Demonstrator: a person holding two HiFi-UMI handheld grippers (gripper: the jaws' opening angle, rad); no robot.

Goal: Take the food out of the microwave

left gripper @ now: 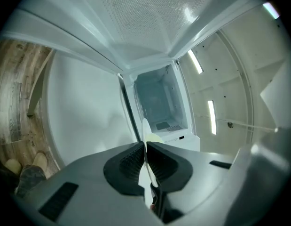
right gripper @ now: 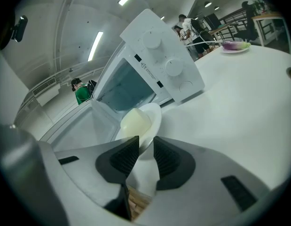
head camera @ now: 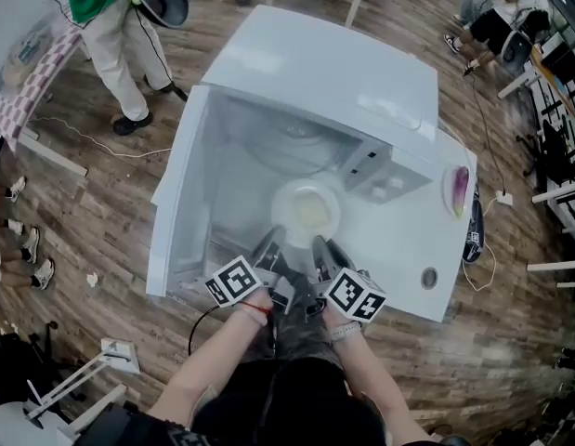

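Your left tongs point(left gripper: 145, 147) are clamped on the rim of the plate point(left gripper: 146, 126). The right tongs point(right gripper: 146, 142) sit apart with that rim just at their tips, not pinching as far as I can tell. The plate and its pale food point(right gripper: 135, 121) are out in front of the open microwave point(right gripper: 157, 55), so you're mid carry-out. Next up, imo: keep it level and set it on the counter point(right gripper: 244, 107).

Bright ceiling strip lights point(right gripper: 97, 44), fisheye-bent edges, dark corner vignetting
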